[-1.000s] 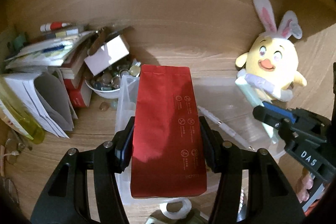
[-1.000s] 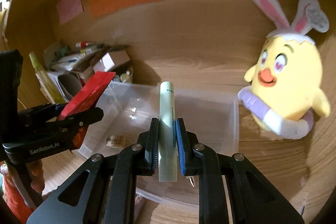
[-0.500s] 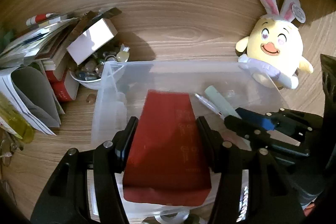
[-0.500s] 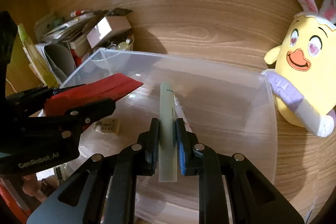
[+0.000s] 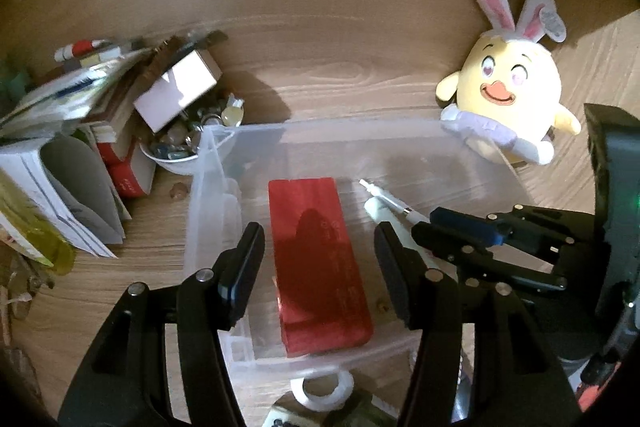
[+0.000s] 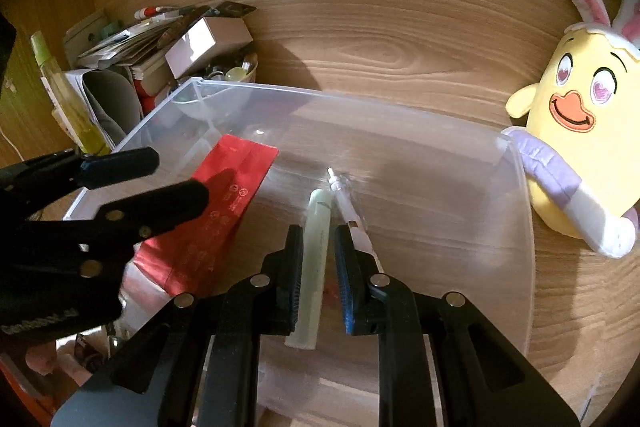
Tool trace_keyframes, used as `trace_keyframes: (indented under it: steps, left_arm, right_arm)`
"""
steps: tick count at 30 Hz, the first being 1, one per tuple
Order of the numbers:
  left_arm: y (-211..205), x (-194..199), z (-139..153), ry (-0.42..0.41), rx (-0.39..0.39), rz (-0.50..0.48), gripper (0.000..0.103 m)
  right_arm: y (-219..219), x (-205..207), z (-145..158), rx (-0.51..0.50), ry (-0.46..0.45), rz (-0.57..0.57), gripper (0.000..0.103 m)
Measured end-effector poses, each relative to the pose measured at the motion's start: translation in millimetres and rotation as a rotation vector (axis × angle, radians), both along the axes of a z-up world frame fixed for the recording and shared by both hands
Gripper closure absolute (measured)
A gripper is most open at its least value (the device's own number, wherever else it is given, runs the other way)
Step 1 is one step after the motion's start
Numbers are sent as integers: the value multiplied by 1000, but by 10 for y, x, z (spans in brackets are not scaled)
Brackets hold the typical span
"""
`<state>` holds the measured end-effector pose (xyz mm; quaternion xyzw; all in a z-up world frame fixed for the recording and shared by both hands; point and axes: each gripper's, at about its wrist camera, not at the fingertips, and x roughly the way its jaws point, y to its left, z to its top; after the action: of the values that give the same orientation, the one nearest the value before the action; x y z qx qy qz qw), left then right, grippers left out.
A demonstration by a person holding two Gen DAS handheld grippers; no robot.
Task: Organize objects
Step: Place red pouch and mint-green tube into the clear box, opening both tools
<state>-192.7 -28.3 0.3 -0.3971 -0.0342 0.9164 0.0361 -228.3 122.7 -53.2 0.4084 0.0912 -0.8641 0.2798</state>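
A clear plastic bin (image 5: 208, 187) (image 6: 516, 211) sits on the wooden desk. A red pouch (image 5: 316, 259) (image 6: 216, 211) lies flat inside it. My left gripper (image 5: 318, 255) is open above the pouch, its jaws wide of both sides. A pale green tube (image 6: 314, 267) (image 5: 378, 209) lies on the bin floor beside a thin white pen (image 6: 348, 207) (image 5: 390, 197). My right gripper (image 6: 318, 247) is open, its blue pads apart from the tube between them.
A yellow chick plush with rabbit ears (image 5: 508, 99) (image 6: 576, 131) leans at the bin's right end. A bowl of small stones (image 5: 180, 143), a small box (image 5: 180, 87) and stacked books and papers (image 5: 68, 131) crowd the left. A tape roll (image 5: 322, 387) lies in front.
Both grippers lowered into the bin and opened. The red pouch and the green tube have been let go and now lie on the bin floor.
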Motion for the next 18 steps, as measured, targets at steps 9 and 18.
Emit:
trace_keyframes:
  steps: [9, 18]
  left_arm:
    - [-91, 349, 251, 62, -6, 7, 34]
    - [-177, 718, 329, 89, -4, 5, 22]
  right_arm:
    - [139, 282, 325, -40, 80, 3, 78]
    - [360, 715, 612, -99, 161, 3, 56]
